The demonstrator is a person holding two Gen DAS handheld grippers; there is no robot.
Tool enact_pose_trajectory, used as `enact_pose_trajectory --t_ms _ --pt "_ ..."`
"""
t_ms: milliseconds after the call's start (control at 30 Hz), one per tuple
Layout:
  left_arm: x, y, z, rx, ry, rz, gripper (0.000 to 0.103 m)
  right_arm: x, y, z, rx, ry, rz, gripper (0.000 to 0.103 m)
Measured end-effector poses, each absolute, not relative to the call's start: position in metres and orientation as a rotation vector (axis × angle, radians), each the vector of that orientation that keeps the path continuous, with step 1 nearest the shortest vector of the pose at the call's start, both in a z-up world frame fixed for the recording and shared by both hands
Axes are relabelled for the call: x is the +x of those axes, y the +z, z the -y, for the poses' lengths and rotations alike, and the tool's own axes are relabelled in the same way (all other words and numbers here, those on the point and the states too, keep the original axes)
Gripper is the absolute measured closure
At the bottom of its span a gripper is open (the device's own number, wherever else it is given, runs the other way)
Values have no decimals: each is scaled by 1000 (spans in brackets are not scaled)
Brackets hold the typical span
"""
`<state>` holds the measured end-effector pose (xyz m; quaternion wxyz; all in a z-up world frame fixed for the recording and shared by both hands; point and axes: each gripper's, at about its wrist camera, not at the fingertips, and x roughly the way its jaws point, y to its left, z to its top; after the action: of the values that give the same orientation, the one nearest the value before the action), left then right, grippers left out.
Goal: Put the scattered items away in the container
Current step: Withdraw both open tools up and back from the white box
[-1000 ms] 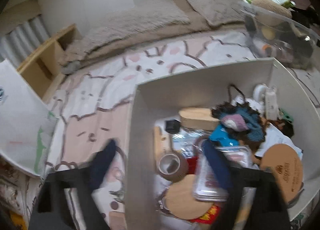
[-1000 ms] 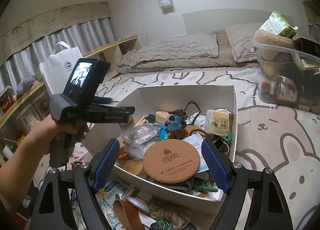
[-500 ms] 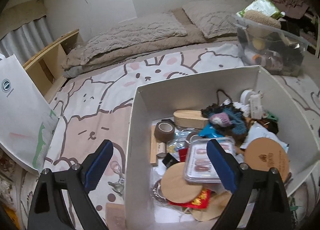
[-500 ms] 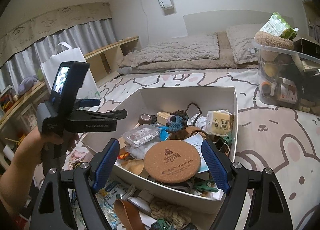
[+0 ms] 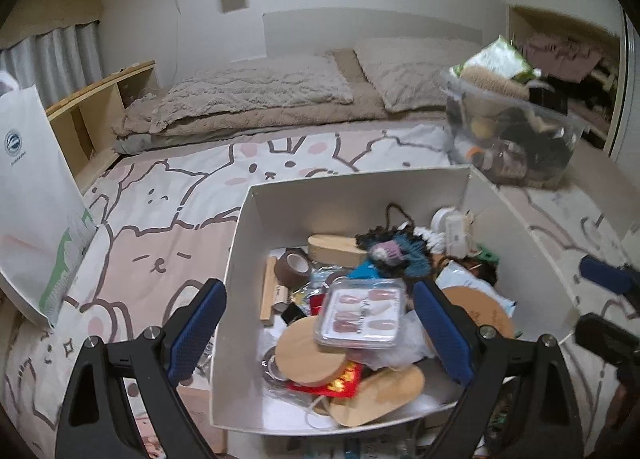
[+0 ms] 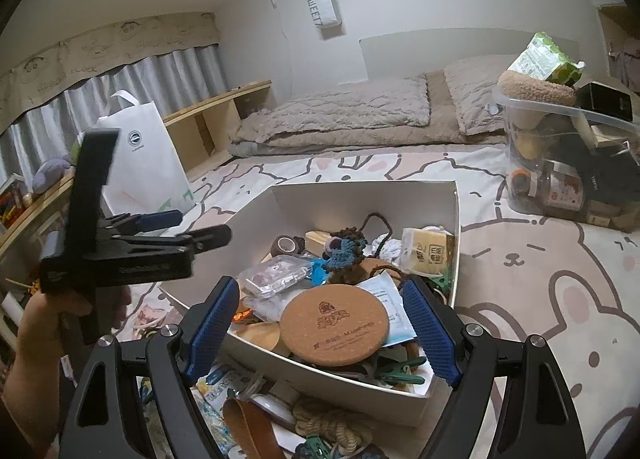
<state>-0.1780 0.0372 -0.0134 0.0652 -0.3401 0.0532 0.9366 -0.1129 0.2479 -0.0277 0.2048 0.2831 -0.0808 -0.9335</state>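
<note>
A white cardboard box (image 5: 352, 195) (image 6: 416, 193) stands on the bunny-print rug, full of small items: a brown tape roll (image 5: 293, 267) (image 6: 285, 245), a clear nail case (image 5: 360, 313) (image 6: 276, 273), a cork coaster (image 6: 334, 325), a crocheted toy (image 6: 344, 253). My left gripper (image 5: 316, 329) is open and empty above the box's near left corner; it also shows in the right wrist view (image 6: 188, 229). My right gripper (image 6: 320, 329) is open and empty over the box's near edge. Loose items lie in front of the box: a coiled rope (image 6: 332, 425), a brown strap (image 6: 248, 431), green clips (image 6: 316, 447).
A white paper bag (image 5: 32, 195) (image 6: 144, 163) stands at the left by a low wooden shelf (image 6: 216, 127). A clear storage bin (image 5: 512, 139) (image 6: 568, 163) full of things stands at the right. Bedding (image 5: 260, 99) lies behind the box.
My left gripper has risen and pulled back from inside the box. The tape roll now lies deeper in the box. The right gripper has stayed put.
</note>
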Motion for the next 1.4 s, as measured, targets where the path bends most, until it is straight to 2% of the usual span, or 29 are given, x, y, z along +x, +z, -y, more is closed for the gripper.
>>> enact_pose_trajectory --t_ms 533,567,600,667,733,1133,1400 --pt "-141 -6 -22 -909 2805 29 8 -102 -20 -246 745 -2681 172 19" --pt "-139 -6 -21 -906 2798 34 8 -101 -19 -245 741 -2689 167 14" --pt "-138 -6 -20 -904 2792 41 8 -101 -19 -245 736 -2699 162 4" --pt "-135 -6 -20 -897 2786 35 7 -98 -17 -244 714 -2726 153 0" --pt "-131 -5 -20 -881 2783 33 0 -97 -16 -244 704 -2727 156 0" --pt "-106 8 -15 -727 2807 31 0 -89 -10 -234 668 -2754 126 0" --pt "-103 6 -15 -737 2786 10 0 -85 -8 -230 651 -2768 104 0"
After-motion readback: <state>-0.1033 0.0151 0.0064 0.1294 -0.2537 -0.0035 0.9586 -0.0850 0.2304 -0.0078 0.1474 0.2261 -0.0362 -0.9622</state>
